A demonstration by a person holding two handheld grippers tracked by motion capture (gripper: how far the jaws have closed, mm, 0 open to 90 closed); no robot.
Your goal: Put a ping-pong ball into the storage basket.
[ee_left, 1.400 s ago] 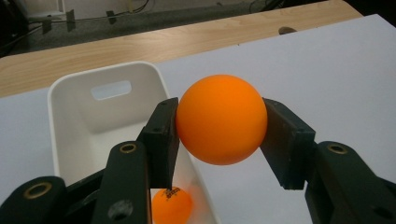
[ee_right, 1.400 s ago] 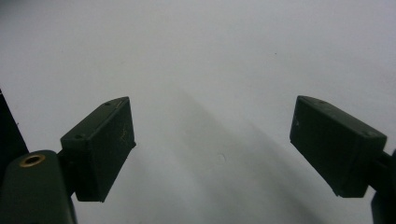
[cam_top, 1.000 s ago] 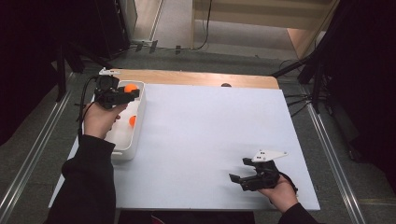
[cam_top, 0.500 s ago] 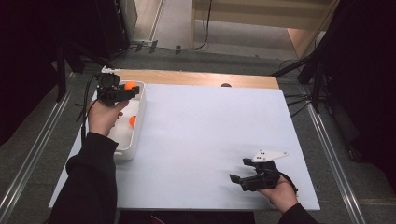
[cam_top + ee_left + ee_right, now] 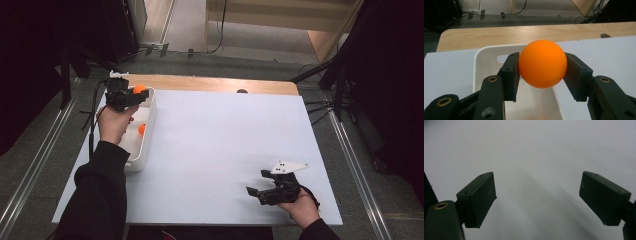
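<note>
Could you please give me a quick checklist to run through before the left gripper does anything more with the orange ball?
1. Grip: left gripper has both jaws against the orange ball - ok.
2. Ball centred between the pads - ok.
3. Ball above the white bin, near its far end - ok.
4. Bin room: one more orange ball lies inside; space beside it looks free - ok.
5. Right gripper open, low over the white table, well apart from the bin - ok.
6. Ball's height above the bin floor - cannot tell.
</note>
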